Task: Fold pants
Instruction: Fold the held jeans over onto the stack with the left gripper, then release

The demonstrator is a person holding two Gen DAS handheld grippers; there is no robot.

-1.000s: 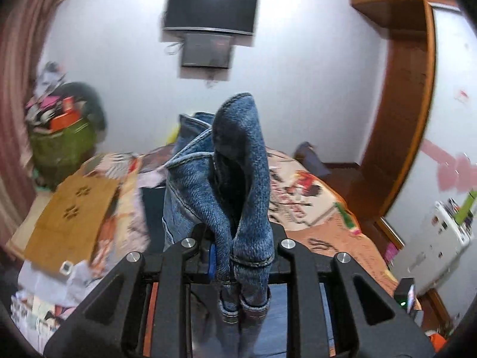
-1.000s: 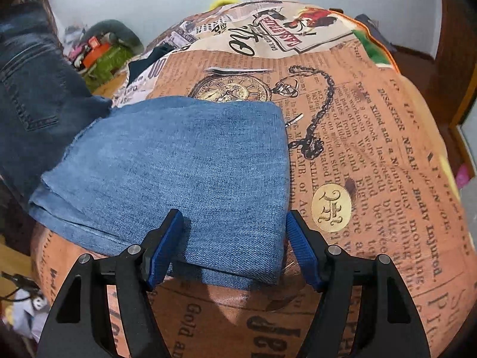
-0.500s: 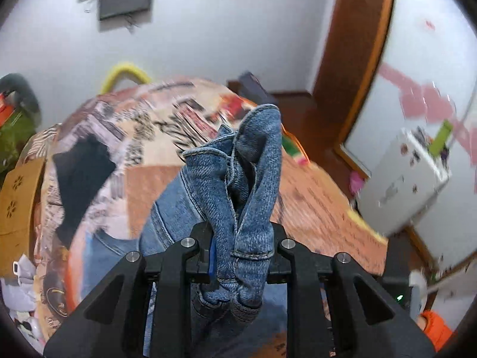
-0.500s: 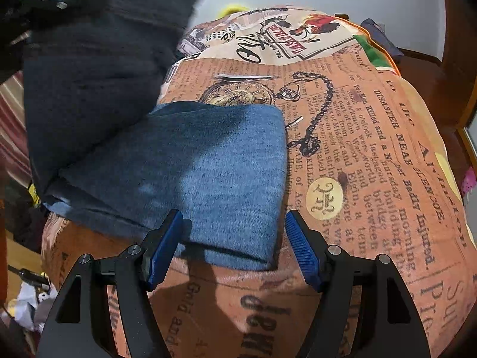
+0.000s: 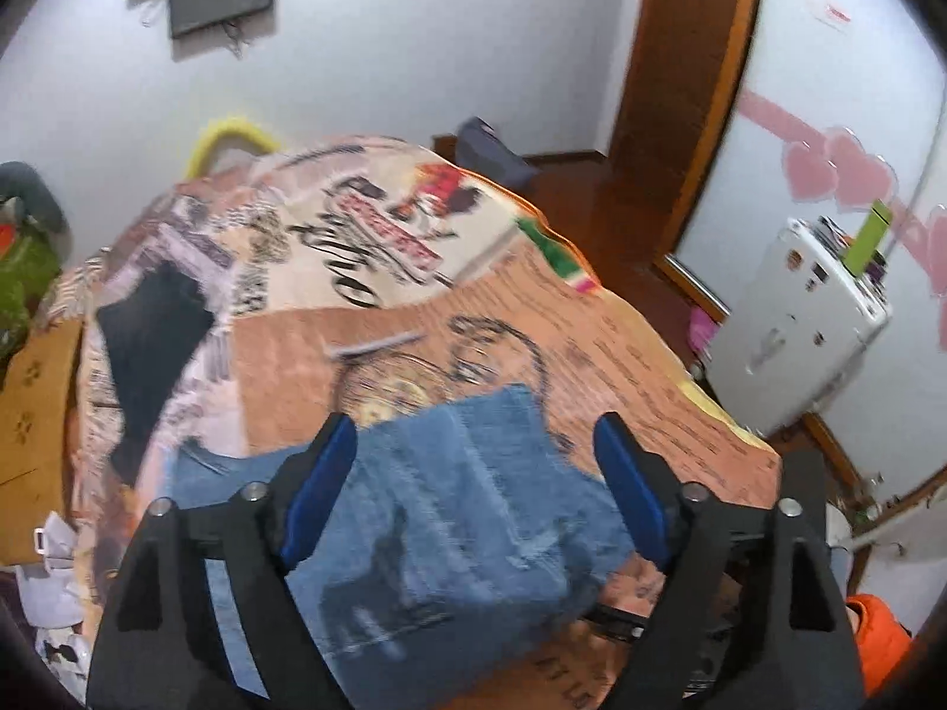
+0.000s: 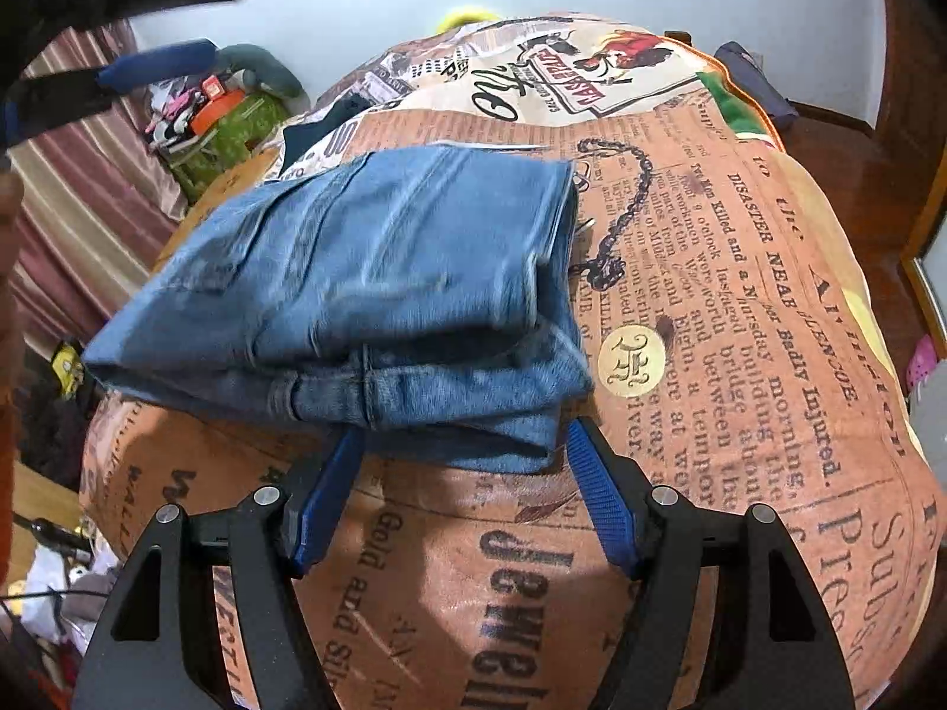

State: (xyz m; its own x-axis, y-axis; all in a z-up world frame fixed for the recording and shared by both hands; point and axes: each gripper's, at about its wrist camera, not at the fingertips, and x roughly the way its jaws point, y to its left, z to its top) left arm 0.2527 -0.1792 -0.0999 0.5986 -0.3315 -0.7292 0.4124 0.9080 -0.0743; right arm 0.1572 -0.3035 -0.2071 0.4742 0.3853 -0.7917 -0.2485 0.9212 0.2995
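Note:
The blue denim pants (image 6: 379, 296) lie folded in a stack near the front edge of the bed with the newspaper-print cover (image 6: 740, 355). My right gripper (image 6: 461, 497) is open, its blue pads either side of the stack's near edge, holding nothing. My left gripper (image 5: 473, 485) is open above the pants (image 5: 461, 520), empty. It also shows in the right wrist view (image 6: 136, 23) at the upper left, raised above the bed.
A white appliance (image 5: 799, 325) stands by the wall right of the bed. A wooden door frame (image 5: 680, 89) is at the back right. Clutter and a green bag (image 6: 231, 124) sit left of the bed. A dark cloth (image 5: 148, 343) lies on the bed's left side.
My left gripper carried the held pant end over the stack, then opened and let it drop. The pants now lie folded one layer thicker. My right gripper stayed open in place.

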